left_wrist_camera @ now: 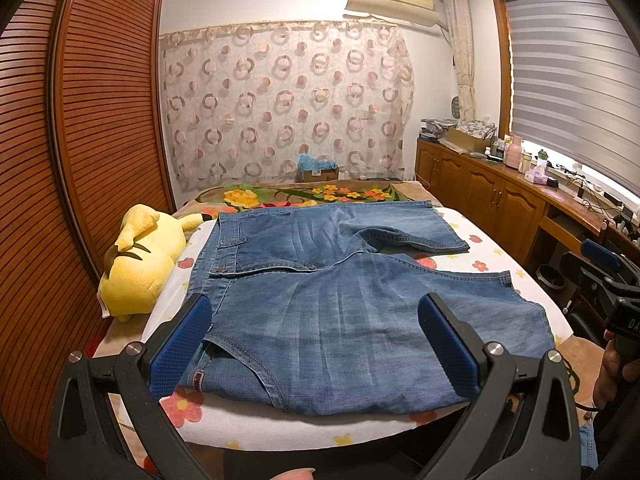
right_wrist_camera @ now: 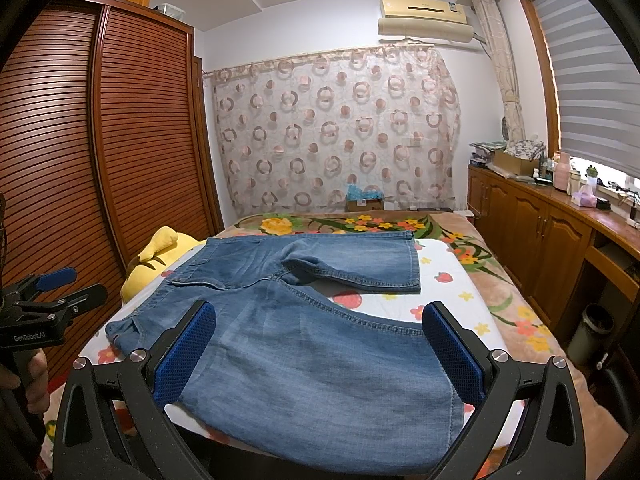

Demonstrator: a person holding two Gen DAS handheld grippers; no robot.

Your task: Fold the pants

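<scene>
Pants point(left_wrist_camera: 340, 312) flat on bed, beyond both grippers' spread fingers point(right_wrist_camera: 184, 356)

a home bedroom: ahead of the tool, a bed point(right_wrist_camera: 480, 280) under floral blankets with a yellow plush toy point(left_wrist_camera: 140, 264), a louvred wooden wardrobe point(right_wrist_camera: 120, 140) to its left, a patterned curtain point(right_wrist_camera: 336, 128) and wall air conditioner point(right_wrist_camera: 424, 16) beyond.

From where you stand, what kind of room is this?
Most likely a home bedroom. Denim pants lie spread on a bed with a flowered cover, a yellow plush toy lies beside them, and a slatted wooden wardrobe lines the wall. Both grippers hover open, holding nothing.
</scene>
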